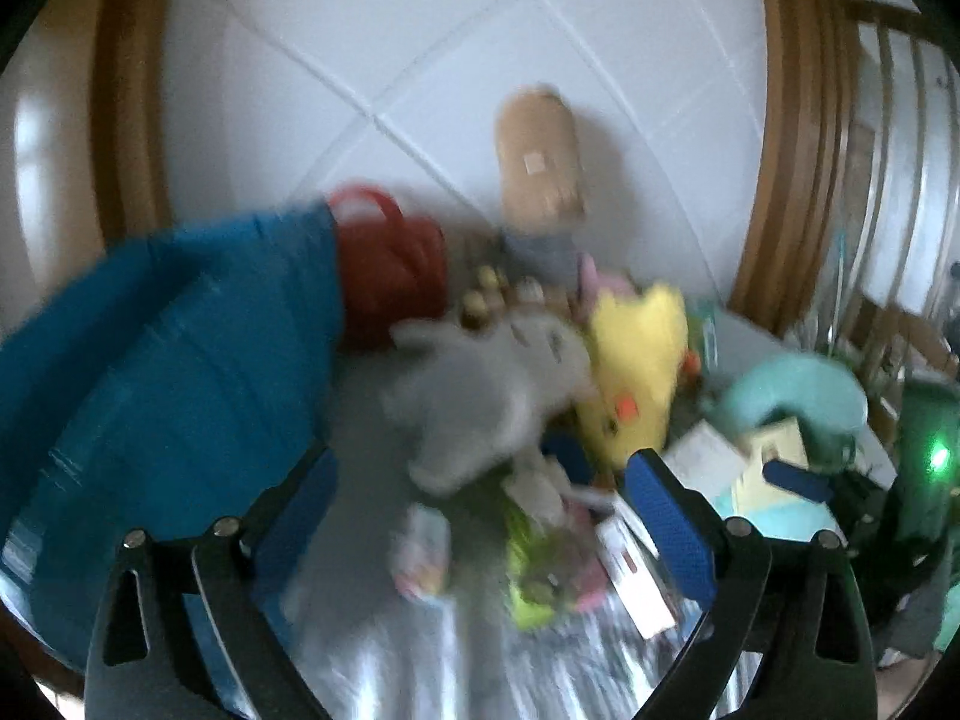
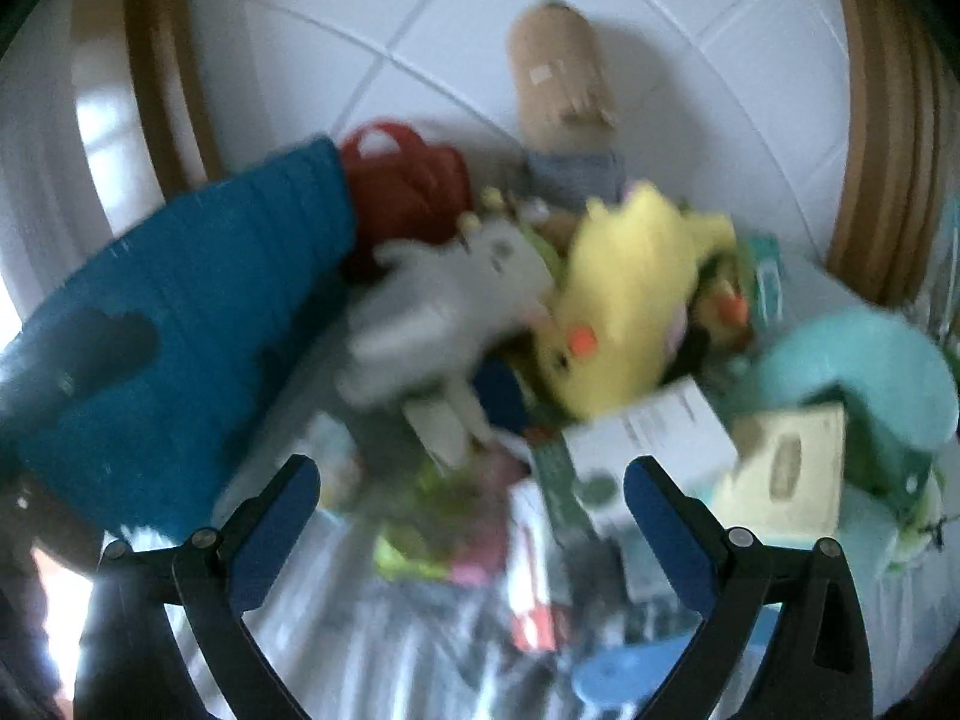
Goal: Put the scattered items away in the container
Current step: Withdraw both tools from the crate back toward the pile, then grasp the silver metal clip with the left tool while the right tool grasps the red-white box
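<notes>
Both views are motion-blurred. Scattered items lie in a heap on a striped cloth: a grey plush [image 1: 480,384] [image 2: 444,306], a yellow plush [image 1: 636,372] [image 2: 630,306], a white box [image 1: 702,456] [image 2: 654,438], a cream tissue box [image 2: 786,468] and a teal neck pillow [image 1: 798,396] [image 2: 858,372]. A large blue fabric bag or bin [image 1: 168,348] [image 2: 198,312] stands at the left of the heap. My left gripper [image 1: 486,516] hangs open above small packets, holding nothing. My right gripper [image 2: 474,510] is open too, over the boxes, with nothing between its pads.
A red handled bag [image 1: 390,264] [image 2: 408,180] sits behind the blue fabric. A tan plush [image 1: 540,150] [image 2: 564,78] lies on the white tiled floor beyond. Curved wooden frames rise at both sides. A dark device with a green light [image 1: 936,456] shows at the right edge.
</notes>
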A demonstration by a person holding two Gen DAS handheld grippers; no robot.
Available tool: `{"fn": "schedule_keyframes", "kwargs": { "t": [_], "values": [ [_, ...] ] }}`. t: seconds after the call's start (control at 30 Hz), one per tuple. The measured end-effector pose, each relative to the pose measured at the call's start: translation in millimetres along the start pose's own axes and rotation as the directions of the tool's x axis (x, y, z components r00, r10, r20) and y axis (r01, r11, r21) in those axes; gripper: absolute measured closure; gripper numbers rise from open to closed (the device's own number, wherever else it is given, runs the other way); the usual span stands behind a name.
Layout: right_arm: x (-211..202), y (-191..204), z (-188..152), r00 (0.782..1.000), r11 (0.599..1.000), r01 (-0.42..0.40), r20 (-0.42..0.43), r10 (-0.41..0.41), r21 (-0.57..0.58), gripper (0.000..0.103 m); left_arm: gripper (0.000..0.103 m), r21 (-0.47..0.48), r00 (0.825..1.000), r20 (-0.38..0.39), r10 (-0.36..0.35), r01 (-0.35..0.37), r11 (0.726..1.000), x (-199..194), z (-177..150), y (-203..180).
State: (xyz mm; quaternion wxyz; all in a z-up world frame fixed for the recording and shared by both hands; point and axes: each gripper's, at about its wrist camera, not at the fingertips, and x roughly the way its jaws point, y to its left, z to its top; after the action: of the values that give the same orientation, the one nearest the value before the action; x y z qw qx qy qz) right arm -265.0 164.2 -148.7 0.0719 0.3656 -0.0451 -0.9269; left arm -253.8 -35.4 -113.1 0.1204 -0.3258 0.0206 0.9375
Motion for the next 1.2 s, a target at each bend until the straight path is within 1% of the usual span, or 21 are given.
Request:
{"fn": "schedule_keyframes", "kwargs": {
  "t": [0.1,0.17,0.23,0.33,0.4,0.57,0.7,0.77,0.83,0.97,1.1,1.13,1.17,1.2],
  "values": [
    [9,-23,-20,0.998,1.000,0.002,-0.065,0.000,0.027,0.000,0.005,0.022,0.993,-0.118,0.018,-0.016,1.000,38,-25,-19],
    [16,-36,-33,0.994,0.999,0.006,-0.109,-0.002,0.038,0.000,0.005,0.042,0.981,-0.192,0.033,-0.025,0.999,61,-41,-27],
    [25,-44,-47,0.988,0.998,0.030,-0.152,-0.022,0.049,0.000,0.005,0.051,0.963,-0.265,0.043,-0.031,0.998,82,-57,-28],
    [37,-49,-60,0.979,0.996,0.056,-0.199,-0.042,0.066,0.000,0.005,0.058,0.948,-0.314,0.046,-0.030,0.998,103,-72,-29],
    [45,-52,-67,0.973,0.994,0.070,-0.227,-0.049,0.086,0.000,0.005,0.083,0.942,-0.333,0.046,-0.019,0.996,114,-78,-31],
    [65,-55,-74,0.961,0.988,0.103,-0.269,-0.070,0.111,0.000,0.005,0.152,0.935,-0.354,0.033,0.023,0.988,142,-88,-37],
    [82,-59,-79,0.948,0.982,0.142,-0.301,-0.100,0.122,0.000,0.005,0.191,0.934,-0.357,0.012,0.060,0.980,163,-91,-39],
    [90,-60,-80,0.943,0.980,0.154,-0.314,-0.108,0.125,0.000,0.005,0.227,0.932,-0.361,0.026,0.060,0.972,174,-92,-42],
    [98,-61,-81,0.940,0.979,0.158,-0.323,-0.109,0.130,0.000,0.005,0.245,0.927,-0.375,0.036,0.062,0.968,187,-95,-43],
    [110,-60,-83,0.936,0.980,0.150,-0.338,-0.097,0.134,0.000,0.005,0.227,0.917,-0.399,0.030,0.067,0.972,203,-99,-38],
    [121,-54,-85,0.931,0.982,0.150,-0.351,-0.102,0.112,0.000,0.005,0.208,0.921,-0.388,0.029,0.057,0.977,210,-97,-35],
    [123,-53,-86,0.930,0.983,0.146,-0.353,-0.100,0.107,0.000,0.008,0.205,0.921,-0.389,0.025,0.061,0.977,212,-97,-35],
    [125,-51,-87,0.929,0.984,0.146,-0.355,-0.101,0.100,0.000,0.016,0.203,0.922,-0.387,0.009,0.076,0.976,211,-96,-35],
    [127,-50,-87,0.928,0.985,0.145,-0.357,-0.103,0.094,0.000,0.021,0.201,0.923,-0.384,-0.008,0.093,0.975,210,-95,-36]
  ]
}}
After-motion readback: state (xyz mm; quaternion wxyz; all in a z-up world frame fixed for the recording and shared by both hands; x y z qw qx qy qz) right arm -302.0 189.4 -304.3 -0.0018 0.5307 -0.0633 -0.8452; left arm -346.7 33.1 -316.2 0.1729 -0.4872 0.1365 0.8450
